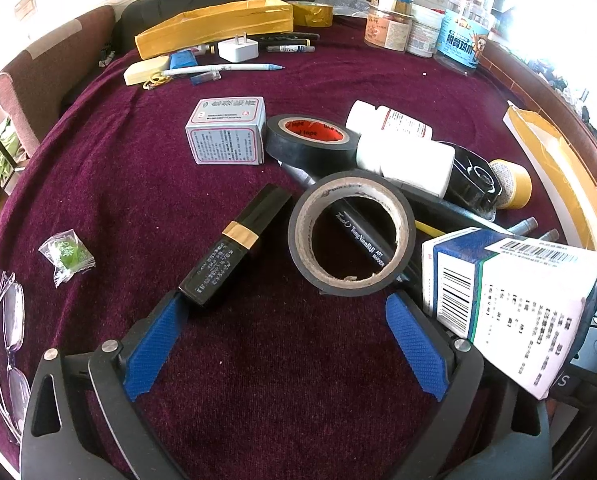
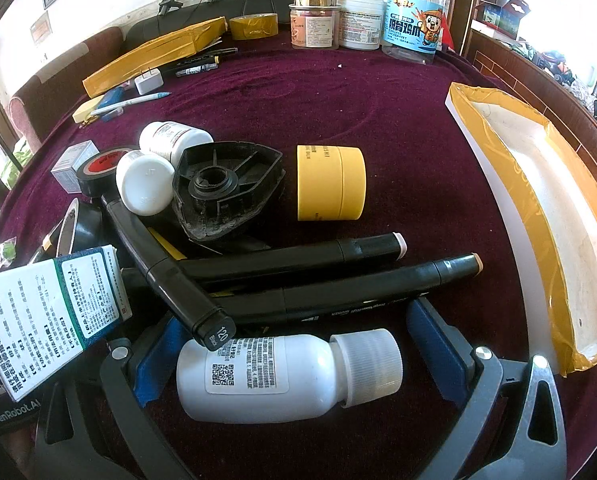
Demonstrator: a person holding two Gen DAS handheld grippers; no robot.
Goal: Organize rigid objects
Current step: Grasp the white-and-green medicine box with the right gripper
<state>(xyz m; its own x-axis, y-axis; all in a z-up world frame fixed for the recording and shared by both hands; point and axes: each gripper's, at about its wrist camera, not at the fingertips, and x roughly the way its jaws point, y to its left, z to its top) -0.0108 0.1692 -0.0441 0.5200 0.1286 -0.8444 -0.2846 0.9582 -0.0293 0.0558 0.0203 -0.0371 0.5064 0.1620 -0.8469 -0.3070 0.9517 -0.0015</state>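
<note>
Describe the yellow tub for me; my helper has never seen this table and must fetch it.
Start at the taped tray on the purple cloth's right side, then look left to the pile of black markers. Just beyond them, beside the black plastic wedge, lies the yellow tub on its side: the pile's only yellow cylinder.

A maroon-clothed table [image 1: 146,168] carries tape rolls [image 1: 352,232], markers [image 2: 338,256], bottles [image 2: 282,376] and boxes [image 1: 226,132].
</note>
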